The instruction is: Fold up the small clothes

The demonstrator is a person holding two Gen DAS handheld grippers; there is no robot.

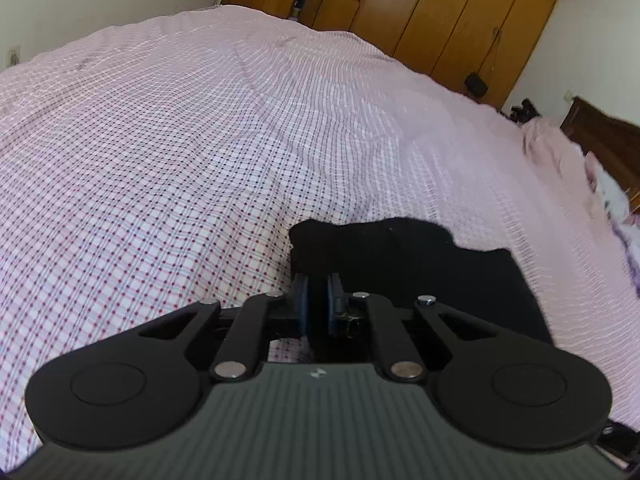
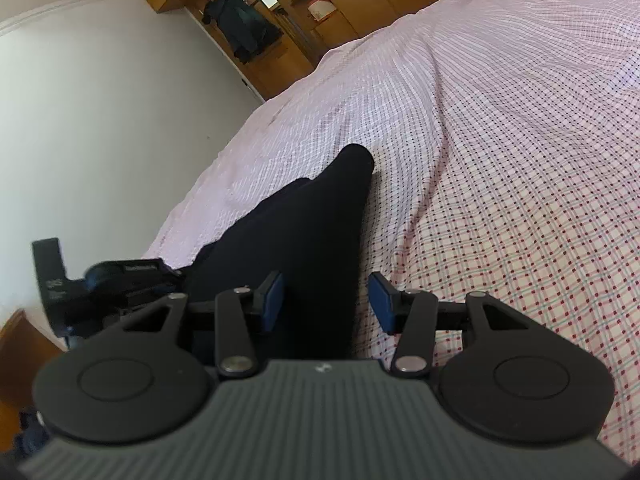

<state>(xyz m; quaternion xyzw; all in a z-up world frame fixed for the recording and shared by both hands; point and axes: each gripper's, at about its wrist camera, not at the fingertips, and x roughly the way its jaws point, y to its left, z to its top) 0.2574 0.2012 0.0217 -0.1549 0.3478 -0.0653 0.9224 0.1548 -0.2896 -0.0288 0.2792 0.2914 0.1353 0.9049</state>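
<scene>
1. Left wrist view: your left gripper [image 1: 317, 304] has its blue pads nearly together, only a narrow slit between them. Black garment [image 1: 408, 268] lies just ahead and to the right of the tips on the checked bedsheet [image 1: 180, 152]. Can't tell if any cloth is pinched; the dark fabric merges with the fingers.
2. Right wrist view: your right gripper [image 2: 326, 300] stands about half open, pads apart and pressing on nothing.
3. Same view: black garment [image 2: 304, 240] runs from between the pads up to a narrow end, near the bed's left edge.
4. Left gripper body [image 2: 100, 288] shows at the far left, beside the garment.
5. Wooden wardrobe [image 1: 472, 12] stands behind the bed.
</scene>
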